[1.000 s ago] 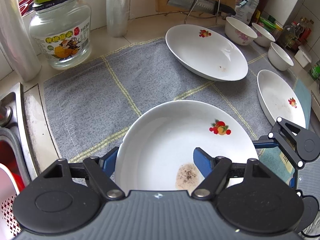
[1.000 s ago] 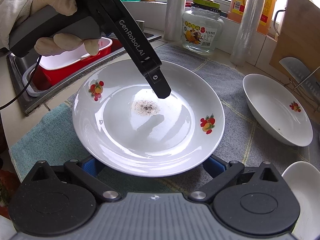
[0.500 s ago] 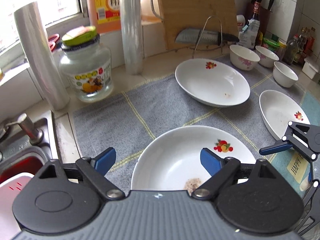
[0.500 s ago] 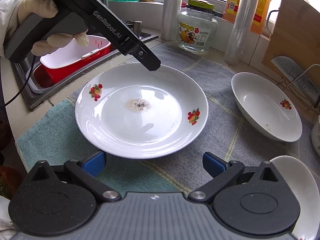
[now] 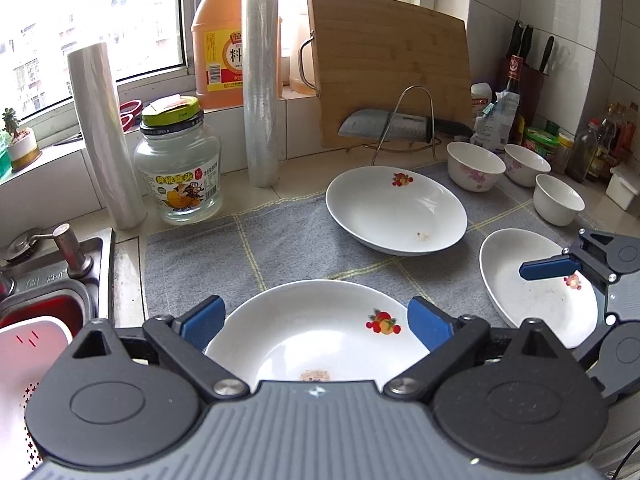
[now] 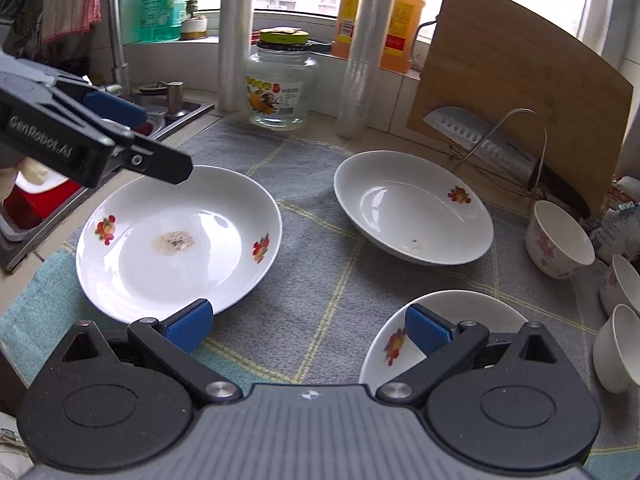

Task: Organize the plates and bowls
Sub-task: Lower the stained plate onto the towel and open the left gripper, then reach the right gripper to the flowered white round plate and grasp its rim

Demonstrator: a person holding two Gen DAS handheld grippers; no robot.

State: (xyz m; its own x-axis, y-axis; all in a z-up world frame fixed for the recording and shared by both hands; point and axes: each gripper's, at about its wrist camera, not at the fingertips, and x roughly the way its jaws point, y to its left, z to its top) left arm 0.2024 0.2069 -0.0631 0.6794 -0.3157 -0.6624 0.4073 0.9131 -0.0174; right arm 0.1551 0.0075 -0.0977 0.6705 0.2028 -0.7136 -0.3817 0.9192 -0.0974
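- The left gripper (image 5: 316, 322) is seen with jaws spread wide, just opened further; nothing is gripped, and the near plate (image 5: 312, 336) lies below and between the blue pads without being pressed.
- The near plate (image 6: 176, 236) is set flat on the grey dish mat (image 6: 316, 280), a brownish speckled smear marked at its centre.
- The right gripper (image 6: 308, 328) is seen released as well, nothing clamped; the mat shows between its pads.
- A deeper plate (image 6: 412, 208) is placed farther back on the mat, well apart from the near plate.
- A third plate (image 6: 472, 308) is found just beside the right gripper's right pad.
- Three small bowls (image 5: 476, 166) are lined up at the mat's right edge.
- A glass jar (image 5: 178, 168) is stood behind the mat.
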